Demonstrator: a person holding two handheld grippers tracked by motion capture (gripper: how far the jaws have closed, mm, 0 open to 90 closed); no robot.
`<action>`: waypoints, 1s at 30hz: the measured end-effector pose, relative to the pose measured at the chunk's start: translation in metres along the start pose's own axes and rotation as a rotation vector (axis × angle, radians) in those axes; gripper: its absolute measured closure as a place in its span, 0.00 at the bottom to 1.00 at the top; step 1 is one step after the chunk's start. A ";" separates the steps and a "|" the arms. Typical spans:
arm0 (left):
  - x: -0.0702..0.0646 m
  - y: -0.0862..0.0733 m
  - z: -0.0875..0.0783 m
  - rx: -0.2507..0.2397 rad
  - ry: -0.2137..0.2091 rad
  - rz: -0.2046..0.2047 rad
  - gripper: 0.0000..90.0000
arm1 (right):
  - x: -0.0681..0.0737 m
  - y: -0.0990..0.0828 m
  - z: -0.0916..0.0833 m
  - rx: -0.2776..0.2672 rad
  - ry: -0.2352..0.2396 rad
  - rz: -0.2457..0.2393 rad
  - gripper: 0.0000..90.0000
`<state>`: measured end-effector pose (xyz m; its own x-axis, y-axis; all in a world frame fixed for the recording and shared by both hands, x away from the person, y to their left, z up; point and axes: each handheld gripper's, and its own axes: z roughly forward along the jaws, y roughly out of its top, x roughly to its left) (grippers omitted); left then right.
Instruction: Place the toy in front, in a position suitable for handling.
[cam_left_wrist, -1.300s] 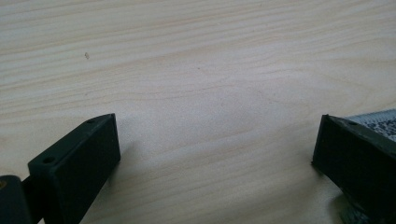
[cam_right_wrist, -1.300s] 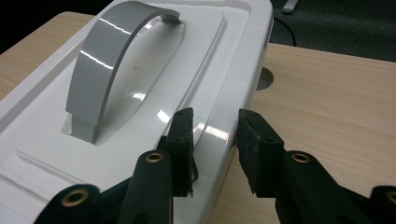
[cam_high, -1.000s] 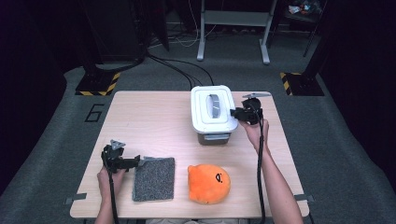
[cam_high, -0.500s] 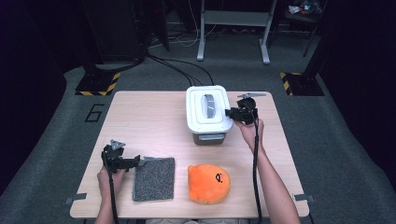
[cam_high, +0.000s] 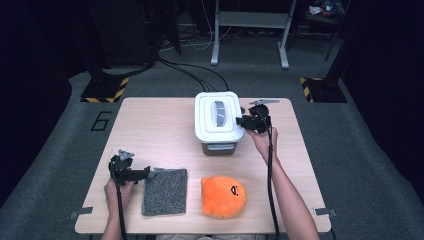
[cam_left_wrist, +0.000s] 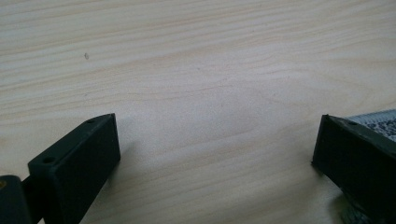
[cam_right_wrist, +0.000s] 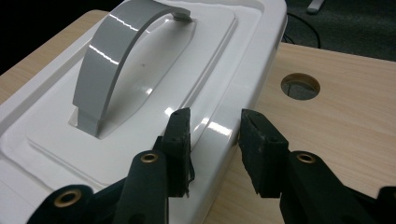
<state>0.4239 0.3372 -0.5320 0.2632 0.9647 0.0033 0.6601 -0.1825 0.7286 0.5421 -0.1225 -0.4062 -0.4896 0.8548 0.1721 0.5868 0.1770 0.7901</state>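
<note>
A white lid (cam_high: 218, 117) with a grey arched handle (cam_right_wrist: 109, 51) lies on a grey box (cam_high: 218, 148) at the table's far middle. My right gripper (cam_high: 241, 121) is at the lid's right rim. Its jaws have just been opening and stand slightly apart, one over the lid's top and one outside the rim (cam_right_wrist: 233, 116), with a gap at the outer pad. My left gripper (cam_high: 145, 172) rests low at the near left with its jaws wide open on bare wood (cam_left_wrist: 215, 149). One of its jaws touches the corner of a grey mat (cam_high: 165, 191).
An orange plush toy (cam_high: 223, 196) lies near the front edge, right of the mat. A round hole (cam_right_wrist: 300, 86) is cut in the wooden table (cam_high: 155, 130) just right of the box. Cables and stand legs lie on the floor beyond the table.
The lid and the right gripper have shifted slightly left, and the lid now sits squarer over the box. The left gripper has not moved.
</note>
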 end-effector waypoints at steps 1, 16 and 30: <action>0.000 0.000 0.000 0.000 0.000 0.000 0.00 | -0.001 0.000 0.001 0.004 0.012 -0.006 0.57; 0.000 0.000 0.000 0.005 -0.001 0.002 0.00 | -0.042 -0.022 -0.035 -0.044 -0.032 0.057 0.21; 0.000 0.000 0.000 0.001 -0.001 -0.002 0.00 | -0.078 -0.079 -0.049 0.012 -0.126 0.051 0.16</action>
<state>0.4242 0.3372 -0.5318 0.2629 0.9648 0.0014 0.6610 -0.1812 0.7282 0.5024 -0.2272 -0.4535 -0.3745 0.9172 0.1362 0.6171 0.1369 0.7749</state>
